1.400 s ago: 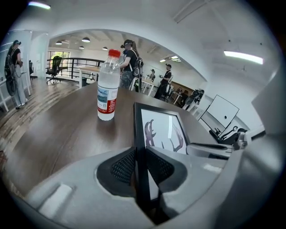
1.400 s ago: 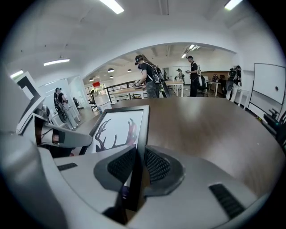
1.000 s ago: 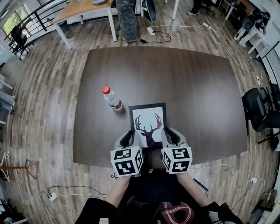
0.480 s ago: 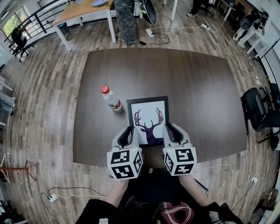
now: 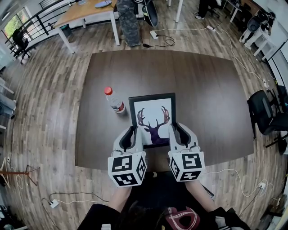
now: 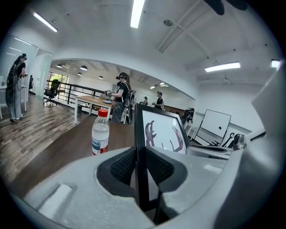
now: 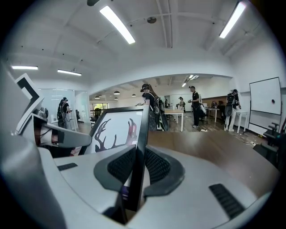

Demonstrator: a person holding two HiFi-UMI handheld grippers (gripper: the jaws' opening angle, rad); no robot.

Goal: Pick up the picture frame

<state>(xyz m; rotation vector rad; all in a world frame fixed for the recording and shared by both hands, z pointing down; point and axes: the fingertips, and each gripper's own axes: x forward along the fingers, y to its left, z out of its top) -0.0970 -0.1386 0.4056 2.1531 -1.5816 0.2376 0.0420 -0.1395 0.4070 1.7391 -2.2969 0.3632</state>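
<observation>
The picture frame point(image 5: 152, 117), black-edged with a purple deer head on white, hangs above the dark table point(image 5: 207, 90), its far edge highest. My left gripper point(image 5: 133, 137) is shut on its left side rail and my right gripper point(image 5: 177, 135) on its right side rail, both near the frame's near end. In the left gripper view the black rail point(image 6: 142, 152) runs between the ribbed pads point(image 6: 123, 166), which press on it. In the right gripper view the frame point(image 7: 117, 129) stands likewise clamped in the right gripper point(image 7: 139, 167).
A clear plastic bottle point(image 5: 114, 102) with a red cap stands on the table just left of the frame, also seen as the bottle point(image 6: 100, 134) in the left gripper view. Beyond the table stand a wooden desk point(image 5: 85, 11) and people. An office chair point(image 5: 263, 112) is at the right.
Both grippers have risen together with the frame held between them. The frame has come off the table and its far edge has tipped upward. The bottle has not moved.
</observation>
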